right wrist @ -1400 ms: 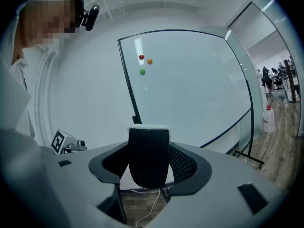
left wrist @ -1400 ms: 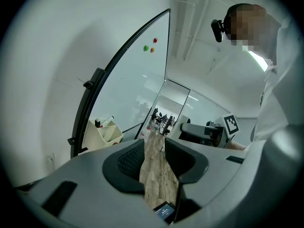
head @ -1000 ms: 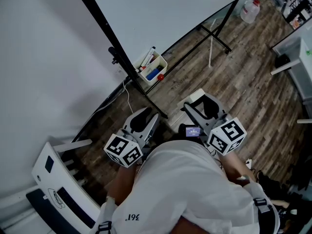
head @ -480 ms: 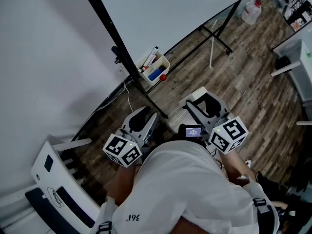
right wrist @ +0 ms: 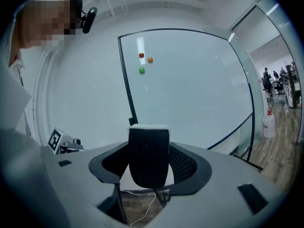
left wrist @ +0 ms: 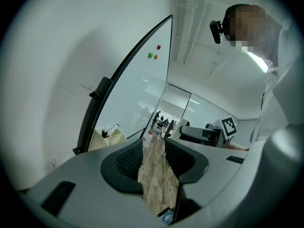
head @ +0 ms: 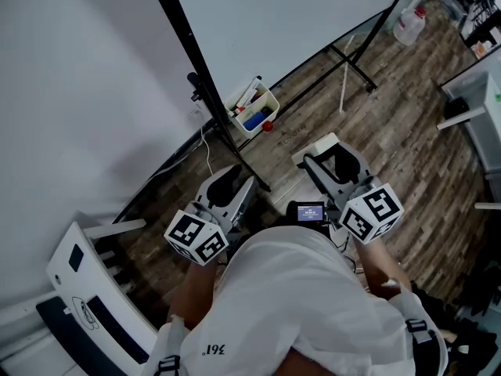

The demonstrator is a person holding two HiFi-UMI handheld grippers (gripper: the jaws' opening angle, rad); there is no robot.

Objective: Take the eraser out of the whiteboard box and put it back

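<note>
In the right gripper view a black eraser [right wrist: 148, 158] with a white backing stands upright between the jaws, and my right gripper [right wrist: 149, 161] is shut on it, facing the whiteboard [right wrist: 190, 84]. From the head view the eraser [head: 321, 144] sticks out of the right gripper [head: 335, 161] above the floor. My left gripper [head: 227, 188] is open with nothing between its fingers, as the floor showing through the gap of the left gripper [left wrist: 154, 158] confirms. The cream whiteboard box [head: 255, 110] hangs on the board's black frame ahead of both grippers, holding markers and a blue item.
The whiteboard's black stand legs [head: 348, 57] spread over the wood floor. A plastic water bottle [head: 409, 23] stands far right, a white device [head: 86, 288] at the lower left by the wall. Coloured magnets [right wrist: 141, 56] dot the board. A red ball [head: 268, 126] sits beside the box.
The head view has drifted slightly, so box and stand sit a little lower and further right. Both grippers keep their places, and the eraser stays in the right one.
</note>
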